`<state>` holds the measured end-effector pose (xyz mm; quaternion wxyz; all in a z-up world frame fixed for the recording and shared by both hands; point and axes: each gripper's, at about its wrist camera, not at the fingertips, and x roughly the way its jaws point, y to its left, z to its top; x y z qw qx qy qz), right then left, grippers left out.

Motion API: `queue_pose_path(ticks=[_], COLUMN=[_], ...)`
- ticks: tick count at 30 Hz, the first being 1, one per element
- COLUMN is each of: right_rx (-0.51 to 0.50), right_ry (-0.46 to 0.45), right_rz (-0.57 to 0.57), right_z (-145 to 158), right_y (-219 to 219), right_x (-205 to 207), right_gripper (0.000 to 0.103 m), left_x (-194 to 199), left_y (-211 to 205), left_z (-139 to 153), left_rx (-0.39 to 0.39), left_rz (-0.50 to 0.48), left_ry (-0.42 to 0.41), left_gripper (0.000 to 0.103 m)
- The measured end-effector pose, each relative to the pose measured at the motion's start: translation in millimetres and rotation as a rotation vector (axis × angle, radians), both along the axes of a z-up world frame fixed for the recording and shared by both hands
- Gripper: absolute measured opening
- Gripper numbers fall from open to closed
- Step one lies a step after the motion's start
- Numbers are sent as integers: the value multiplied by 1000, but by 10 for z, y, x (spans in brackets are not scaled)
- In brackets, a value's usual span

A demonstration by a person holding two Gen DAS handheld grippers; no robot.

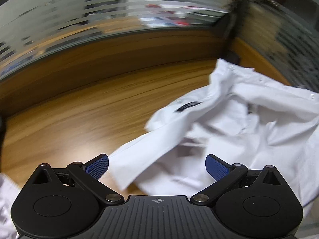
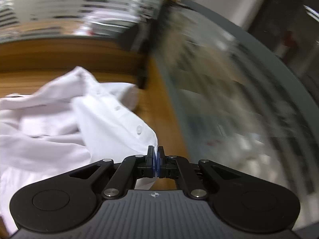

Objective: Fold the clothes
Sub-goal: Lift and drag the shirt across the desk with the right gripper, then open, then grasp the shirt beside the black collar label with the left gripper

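A white button-up shirt (image 1: 235, 119) lies crumpled on the wooden table (image 1: 79, 119), filling the right half of the left wrist view. My left gripper (image 1: 157, 167) hovers open over the shirt's near edge, its blue pads (image 1: 97, 167) wide apart with nothing between them. In the right wrist view the same shirt (image 2: 59, 131) spreads to the left, its button placket (image 2: 123, 117) running toward me. My right gripper (image 2: 156, 155) is shut on the shirt's front edge near the lowest visible button (image 2: 139, 129).
A glass partition (image 1: 59, 20) with frosted stripes runs along the table's far edge. A second glass panel (image 2: 229, 99) borders the table on the right. A dark post (image 2: 142, 73) stands at the corner behind the shirt. Bare wood (image 1: 69, 135) lies left of the shirt.
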<state>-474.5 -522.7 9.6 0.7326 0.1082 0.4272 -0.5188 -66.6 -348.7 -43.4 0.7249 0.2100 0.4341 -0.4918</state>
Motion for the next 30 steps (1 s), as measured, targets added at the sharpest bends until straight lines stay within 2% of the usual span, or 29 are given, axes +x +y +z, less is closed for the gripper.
queue_pose_path(ticks=[4, 8, 11, 12, 13, 16, 18, 23, 28, 30], right_rx=[16, 45, 52, 50, 47, 50, 56, 92, 127, 136], right_ry=[5, -5, -35, -51, -69, -116, -127, -156, -161, -169], right_rz=[-55, -85, -95, -95, -94, -88, -87, -110, -139, -150], right_z=[-109, -261, -298, -297, -295, -259, -255, -322, -426, -456], right_y=[6, 69, 152, 193, 237, 366, 402, 548, 647, 666], right_x=[-159, -206, -229, -227, -222, -251, -242, -305, -370, -393], right_gripper=[2, 5, 34, 48, 55, 65, 69, 69, 69, 69], left_x=[-67, -199, -321, -352, -369, -403, -395, -340, -290, -278], left_y=[-304, -636, -878, -949, -1007, -1180, -1275, -1424, -1565, -1615], left_z=[17, -45, -114, -144, -182, -314, -441, -707, -860, -912], left_rx=[-26, -25, -22, -20, -14, 7, 27, 64, 98, 119], left_rz=[-93, -137, -165, -169, -165, -149, -129, -69, -26, -7], left_ry=[64, 129, 174, 193, 216, 282, 314, 359, 411, 431], left_gripper=[103, 103, 102, 101, 99, 93, 91, 85, 73, 72])
